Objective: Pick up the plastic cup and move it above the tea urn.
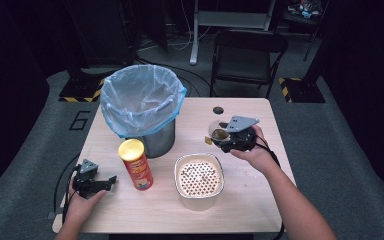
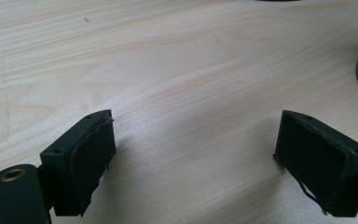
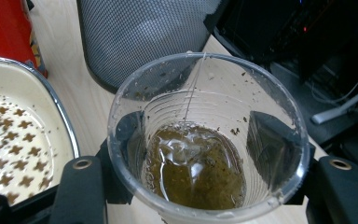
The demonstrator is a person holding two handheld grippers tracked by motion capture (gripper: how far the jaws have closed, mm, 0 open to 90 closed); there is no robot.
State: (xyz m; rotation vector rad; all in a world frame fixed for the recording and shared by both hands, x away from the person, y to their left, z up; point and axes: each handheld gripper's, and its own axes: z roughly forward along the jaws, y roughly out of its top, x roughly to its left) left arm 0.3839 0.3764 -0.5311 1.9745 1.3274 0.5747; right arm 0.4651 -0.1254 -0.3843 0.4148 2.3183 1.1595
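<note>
Two grippers at the wooden counter [image 1: 250, 200]: left gripper [image 1: 96, 183] low at the near left edge, fingers [image 2: 81, 163] spread wide over bare wood, pinching nothing, just left of the red can [image 1: 136, 164]. Right gripper [image 1: 230, 137] toward the far right, fingers [image 3: 268, 149] clamped from both sides on a clear plastic cup [image 3: 205, 135], upright, brown liquid and a tea bag at the bottom, string up the wall. Cup beside the white bowl [image 1: 199, 176] of star cereal, near the mesh bin [image 1: 142, 107] with its blue liner.
</note>
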